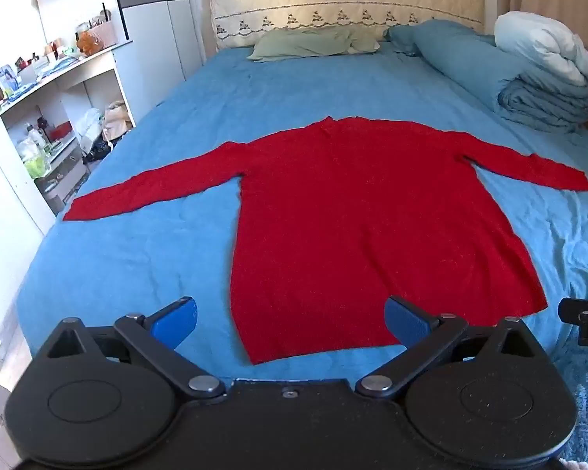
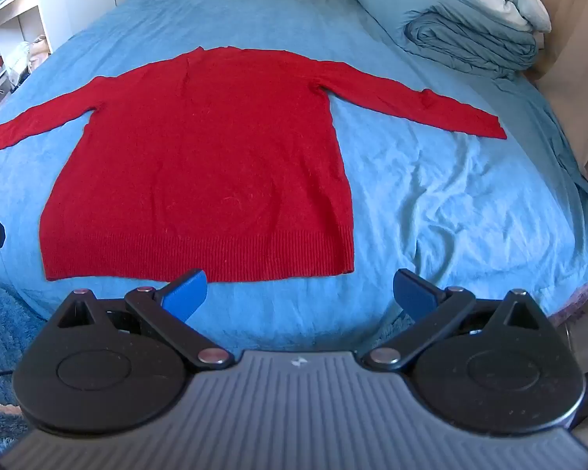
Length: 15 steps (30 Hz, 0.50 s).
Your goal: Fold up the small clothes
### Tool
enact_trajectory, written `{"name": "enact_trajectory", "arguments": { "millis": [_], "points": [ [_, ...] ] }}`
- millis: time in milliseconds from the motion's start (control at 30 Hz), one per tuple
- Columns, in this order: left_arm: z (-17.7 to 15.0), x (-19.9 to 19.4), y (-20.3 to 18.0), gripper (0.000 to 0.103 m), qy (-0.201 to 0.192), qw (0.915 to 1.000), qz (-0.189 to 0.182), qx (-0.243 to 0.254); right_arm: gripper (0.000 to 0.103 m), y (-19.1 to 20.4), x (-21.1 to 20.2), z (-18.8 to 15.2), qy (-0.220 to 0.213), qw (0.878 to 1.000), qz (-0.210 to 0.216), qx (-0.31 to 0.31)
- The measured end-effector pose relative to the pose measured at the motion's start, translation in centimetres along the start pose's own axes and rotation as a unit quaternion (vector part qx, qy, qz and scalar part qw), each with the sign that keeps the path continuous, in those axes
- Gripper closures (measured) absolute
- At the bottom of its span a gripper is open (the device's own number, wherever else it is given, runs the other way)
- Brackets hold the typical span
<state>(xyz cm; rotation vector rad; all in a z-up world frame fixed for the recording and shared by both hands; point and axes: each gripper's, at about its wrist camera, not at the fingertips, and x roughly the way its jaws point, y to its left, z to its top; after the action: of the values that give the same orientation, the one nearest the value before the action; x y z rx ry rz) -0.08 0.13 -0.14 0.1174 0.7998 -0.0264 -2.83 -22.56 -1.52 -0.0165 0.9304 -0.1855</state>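
A red long-sleeved sweater point(image 1: 356, 211) lies flat on the blue bed sheet point(image 1: 168, 125), both sleeves spread out to the sides, hem toward me. It also shows in the right wrist view point(image 2: 204, 164). My left gripper point(image 1: 290, 321) is open and empty, hovering over the hem's left part. My right gripper point(image 2: 300, 291) is open and empty, just short of the hem near its right corner. The right gripper's tip shows at the right edge of the left wrist view point(image 1: 584, 317).
A green pillow point(image 1: 309, 43) and a cream headboard point(image 1: 345, 4) are at the far end. A rolled blue and white duvet point(image 1: 529, 74) lies at the far right. White shelves with clutter point(image 1: 47, 109) stand left of the bed. A blue fluffy rug point(image 2: 4, 325) lies below.
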Motion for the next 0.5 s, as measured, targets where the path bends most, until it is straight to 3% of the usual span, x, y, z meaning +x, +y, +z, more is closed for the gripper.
{"name": "enact_trajectory", "arguments": {
  "millis": [500],
  "points": [
    [0.2, 0.06, -0.17, 0.0, 0.004, 1.0, 0.001, -0.002, 0.0, 0.11, -0.21, 0.11, 0.003, 1.0, 0.002, 0.001]
  ]
}}
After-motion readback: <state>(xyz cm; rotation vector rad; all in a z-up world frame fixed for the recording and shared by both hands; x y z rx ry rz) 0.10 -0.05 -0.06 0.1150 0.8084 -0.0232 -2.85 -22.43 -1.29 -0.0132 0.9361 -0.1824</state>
